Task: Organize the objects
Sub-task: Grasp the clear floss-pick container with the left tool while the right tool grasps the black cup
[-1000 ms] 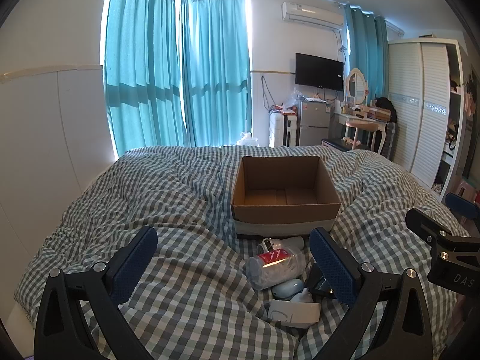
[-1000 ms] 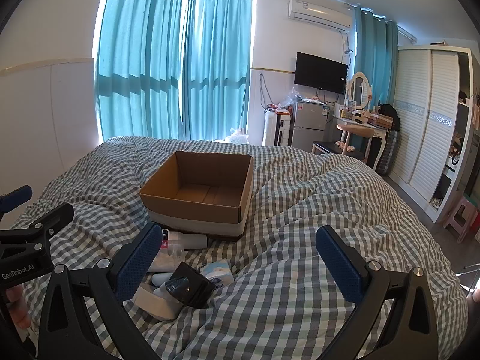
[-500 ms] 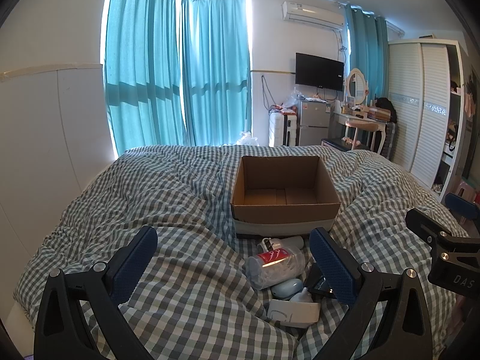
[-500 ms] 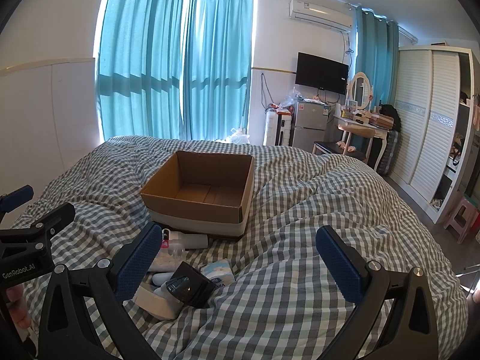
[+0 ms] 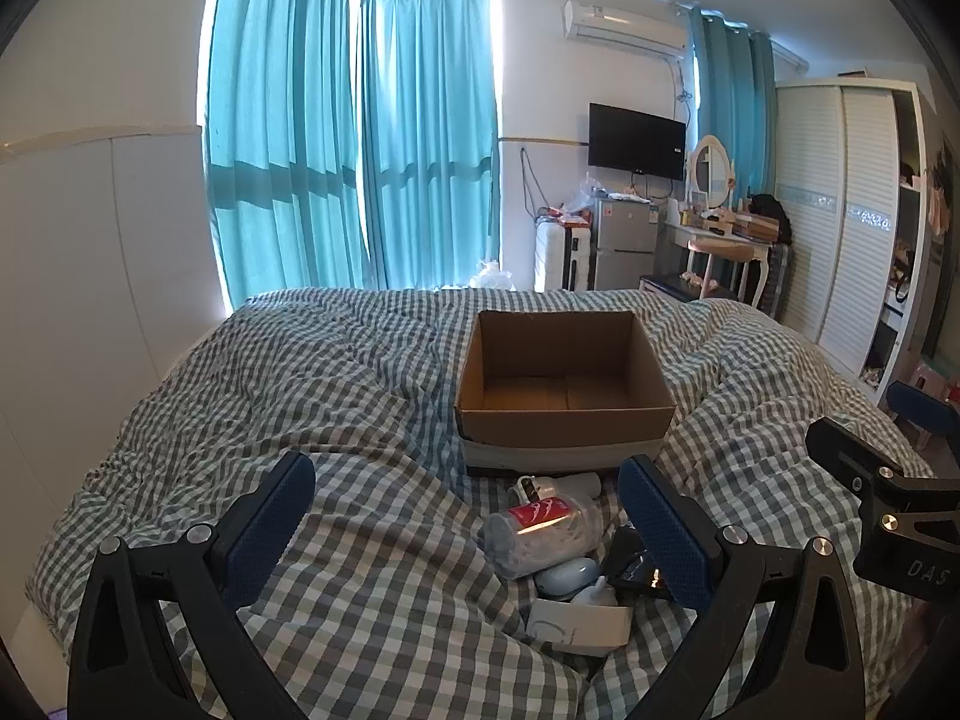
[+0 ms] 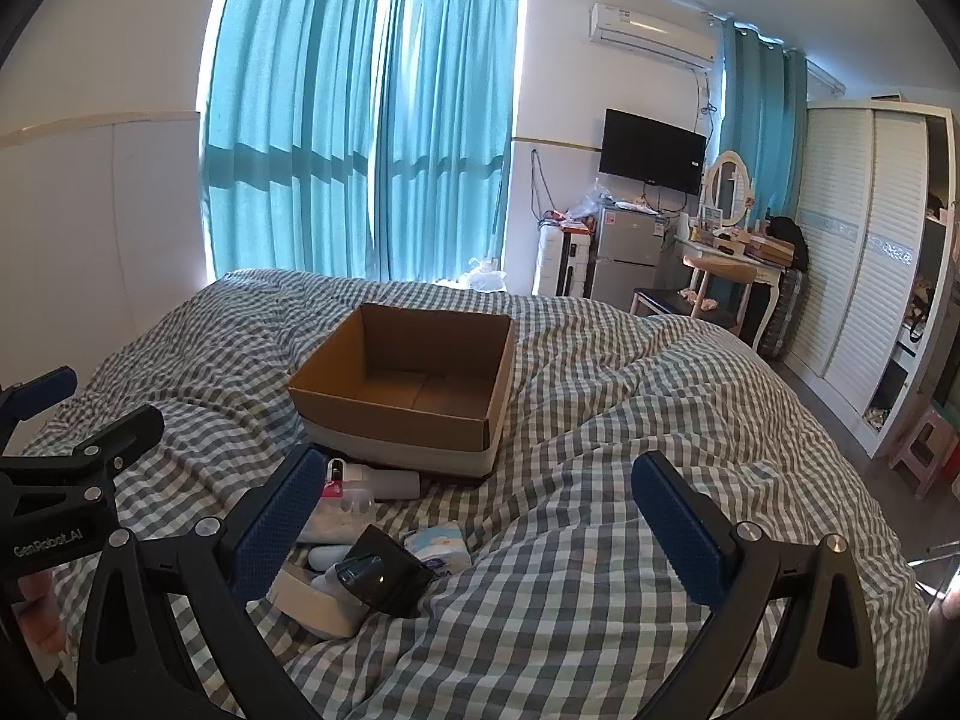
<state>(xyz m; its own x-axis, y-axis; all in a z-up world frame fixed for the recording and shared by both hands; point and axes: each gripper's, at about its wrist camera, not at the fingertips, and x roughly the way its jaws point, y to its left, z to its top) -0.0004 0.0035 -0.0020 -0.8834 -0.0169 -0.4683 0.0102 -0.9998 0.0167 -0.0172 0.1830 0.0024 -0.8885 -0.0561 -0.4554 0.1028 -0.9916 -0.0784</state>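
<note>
An empty open cardboard box [image 5: 564, 384] [image 6: 414, 384] stands on the checked bed. In front of it lies a heap of small objects: a clear bag with a red label [image 5: 540, 531], a white tube [image 6: 384, 483], a pale blue oval item [image 5: 567, 576], a black device [image 6: 381, 576], a white box [image 5: 579, 624] and a tissue pack [image 6: 438, 549]. My left gripper [image 5: 474, 534] is open and empty, above the bed just left of the heap. My right gripper [image 6: 480, 528] is open and empty, to the right of the heap.
The checked duvet [image 5: 270, 396] is rumpled with folds around the box. A white wall panel [image 5: 90, 276] runs along the left. Beyond the bed are teal curtains [image 5: 360, 150], a small fridge [image 5: 624, 246], a dressing table [image 5: 720, 246] and a wardrobe [image 5: 840, 210].
</note>
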